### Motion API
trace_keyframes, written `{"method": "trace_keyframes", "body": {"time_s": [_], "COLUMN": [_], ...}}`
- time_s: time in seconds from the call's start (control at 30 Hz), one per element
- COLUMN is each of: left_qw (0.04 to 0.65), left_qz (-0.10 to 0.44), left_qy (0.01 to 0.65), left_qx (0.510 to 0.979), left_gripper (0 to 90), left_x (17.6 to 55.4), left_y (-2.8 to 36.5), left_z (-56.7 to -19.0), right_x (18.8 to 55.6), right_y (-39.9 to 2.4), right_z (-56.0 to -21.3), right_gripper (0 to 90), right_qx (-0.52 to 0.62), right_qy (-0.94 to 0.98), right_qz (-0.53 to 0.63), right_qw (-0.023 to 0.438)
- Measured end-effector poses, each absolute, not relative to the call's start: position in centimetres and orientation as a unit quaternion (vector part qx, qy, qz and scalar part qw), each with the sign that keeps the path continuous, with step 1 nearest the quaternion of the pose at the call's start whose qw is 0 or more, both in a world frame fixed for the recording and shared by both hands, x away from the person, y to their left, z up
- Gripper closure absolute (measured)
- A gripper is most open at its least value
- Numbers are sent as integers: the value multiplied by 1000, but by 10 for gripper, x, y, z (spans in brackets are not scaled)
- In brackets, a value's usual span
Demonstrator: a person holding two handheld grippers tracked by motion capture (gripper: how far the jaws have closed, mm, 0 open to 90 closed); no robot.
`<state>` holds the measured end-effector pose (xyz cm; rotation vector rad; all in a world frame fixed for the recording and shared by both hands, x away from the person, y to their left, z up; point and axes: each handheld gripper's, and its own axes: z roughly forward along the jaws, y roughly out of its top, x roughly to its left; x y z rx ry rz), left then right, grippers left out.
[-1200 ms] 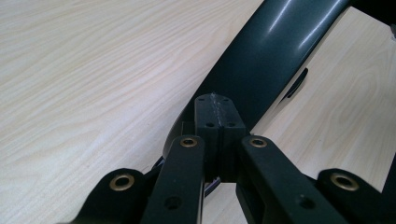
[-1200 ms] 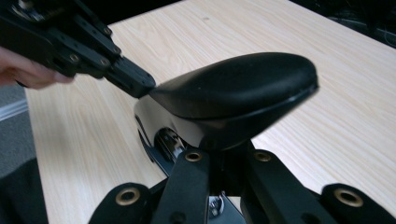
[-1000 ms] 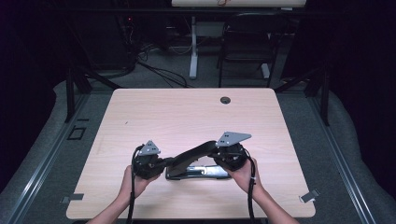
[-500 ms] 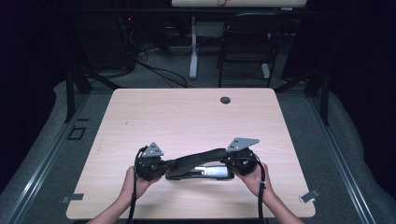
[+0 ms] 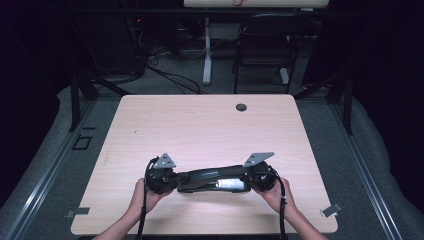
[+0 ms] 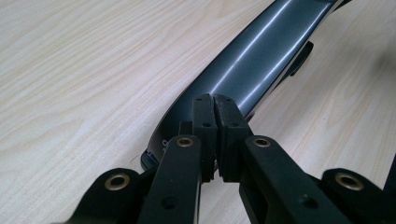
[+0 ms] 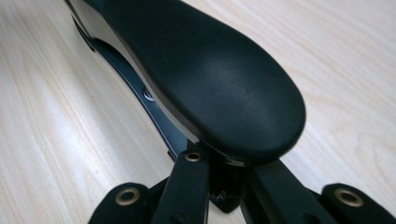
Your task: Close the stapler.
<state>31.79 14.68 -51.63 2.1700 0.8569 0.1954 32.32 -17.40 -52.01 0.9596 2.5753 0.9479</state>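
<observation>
Two tools (image 5: 186,181) (image 5: 243,181) are pinching the long stapler (image 5: 212,179) by its ends — you are lowering it onto the bench (image 5: 200,125), release remaining.

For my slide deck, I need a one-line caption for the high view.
Two hand-held grippers, left and right, grasp opposite ends of a long black stapler on a wooden table.

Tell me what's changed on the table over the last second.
The right gripper has sunk toward the table, lowering its end of the long black stapler from a tilt to nearly flat. The left gripper stayed put; both remain shut on the stapler's ends.
</observation>
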Motion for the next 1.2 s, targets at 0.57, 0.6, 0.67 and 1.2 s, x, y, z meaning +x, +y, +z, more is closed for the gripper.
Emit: {"method": "trace_keyframes", "body": {"time_s": [0.57, 0.6, 0.67, 1.2], "left_qw": [397, 398, 407, 424], "left_qz": [81, 88, 94, 103], "left_qy": [378, 379, 390, 429], "left_qx": [832, 831, 820, 791], "left_gripper": [370, 334, 278, 150], "left_x": [327, 328, 330, 337], "left_y": [164, 168, 176, 199], "left_z": [-509, -508, -504, -500], "right_x": [323, 324, 323, 307], "right_y": [-182, -185, -188, -180], "right_z": [-523, -519, -509, -477], "right_gripper": [900, 900, 900, 898], "right_qx": [355, 360, 368, 337], "right_qy": [885, 881, 872, 862], "right_qz": [264, 267, 275, 323], "right_qw": [146, 150, 169, 199]}}
